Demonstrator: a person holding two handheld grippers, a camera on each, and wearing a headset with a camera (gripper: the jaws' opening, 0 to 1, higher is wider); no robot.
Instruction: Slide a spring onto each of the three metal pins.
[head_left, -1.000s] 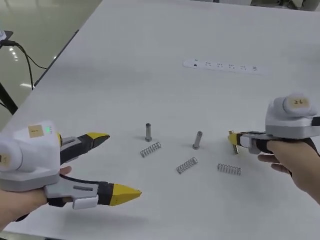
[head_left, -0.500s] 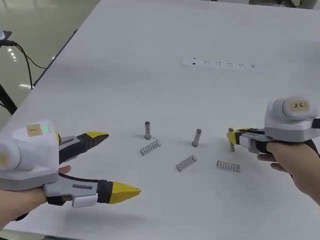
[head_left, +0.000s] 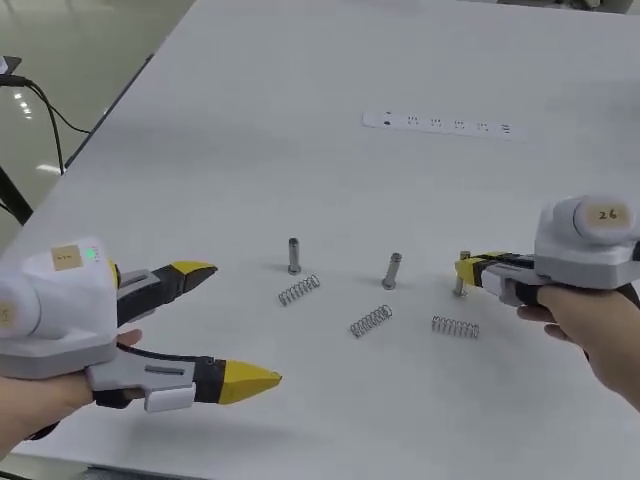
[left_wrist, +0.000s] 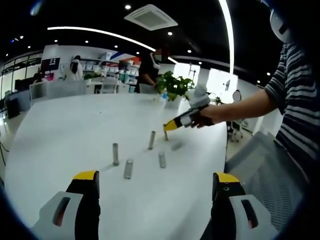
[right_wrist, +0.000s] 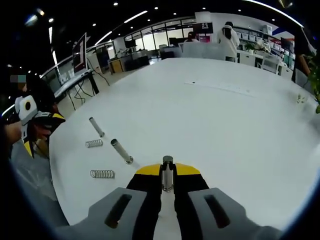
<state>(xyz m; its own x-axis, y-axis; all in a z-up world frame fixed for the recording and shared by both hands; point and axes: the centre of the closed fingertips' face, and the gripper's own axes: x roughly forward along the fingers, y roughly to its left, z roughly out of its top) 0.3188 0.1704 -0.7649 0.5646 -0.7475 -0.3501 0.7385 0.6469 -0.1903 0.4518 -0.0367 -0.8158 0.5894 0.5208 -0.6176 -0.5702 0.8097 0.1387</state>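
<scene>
The right gripper view is showing the right gripper (right_wrist: 167, 175) clenching a metal pin (right_wrist: 167, 162); the head view is showing the left gripper (head_left: 243, 323) spread wide.

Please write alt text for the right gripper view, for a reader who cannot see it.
The right tool grips an upright metal pin between its jaws at a white table. Left of it, two more pins stand and two springs lie.

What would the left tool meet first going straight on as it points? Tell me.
Probably the middle coiled steel spring lying on the white table, though the left tool's height above it is unclear.
</scene>
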